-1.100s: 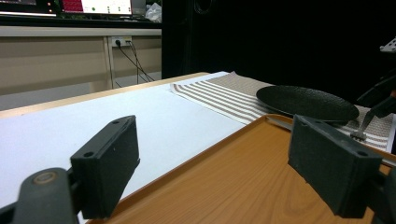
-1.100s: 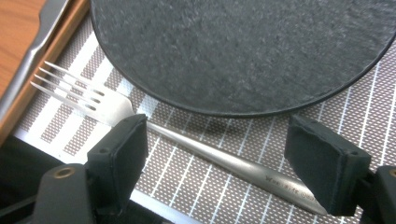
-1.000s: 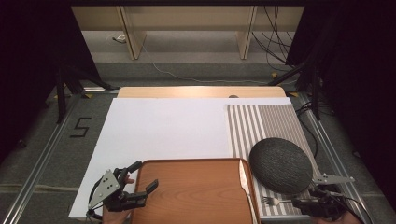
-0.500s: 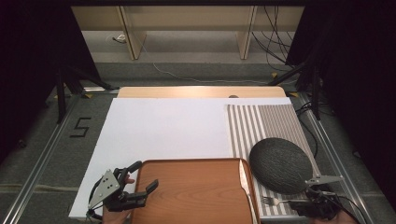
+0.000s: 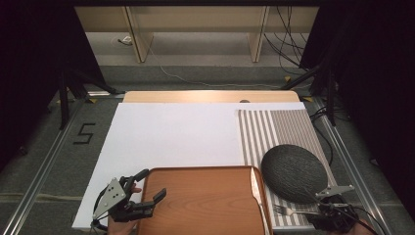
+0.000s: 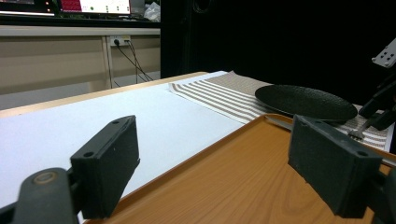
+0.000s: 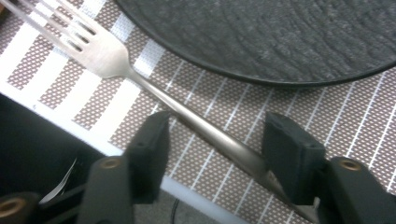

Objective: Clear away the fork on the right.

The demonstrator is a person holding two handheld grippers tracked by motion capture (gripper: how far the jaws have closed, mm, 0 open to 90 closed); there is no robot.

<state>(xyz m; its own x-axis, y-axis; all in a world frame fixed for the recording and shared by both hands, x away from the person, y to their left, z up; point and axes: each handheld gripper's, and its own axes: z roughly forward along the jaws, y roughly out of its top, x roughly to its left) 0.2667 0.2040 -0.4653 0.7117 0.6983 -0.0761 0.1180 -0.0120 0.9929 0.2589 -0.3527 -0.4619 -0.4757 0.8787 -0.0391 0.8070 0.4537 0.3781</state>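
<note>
- Currently, the worktop (image 5: pixel 176 137) is covered by a white sheet, with a striped placemat (image 5: pixel 279 128) at its right and a wooden tray (image 5: pixel 205 200) at the near edge.
- A dark plate (image 5: pixel 293 171) sits on the placemat; a knife (image 5: pixel 257 188) lies along the tray's right rim.
- The fork (image 5: pixel 288 211) lies on the placemat just in front of the plate, near the worktop's front right corner.
- Its long axis runs roughly left to right in the high view: tines toward the tray, handle toward the right hand-held gripper (image 5: pixel 320 215).
- The right hand is clearly the nearer one; the left hand-held gripper (image 5: pixel 151 188) sits well apart at the tray's left corner.
- In the right gripper view the fork handle (image 7: pixel 210 133) runs diagonally between the jaws, which straddle it; gaps are seen on both sides, so it is bracketed, not yet gripped.
- The right jaws have just been closing and now stand about half open.
- The left jaws are spread wide, over the tray's edge, with nothing held.
</note>
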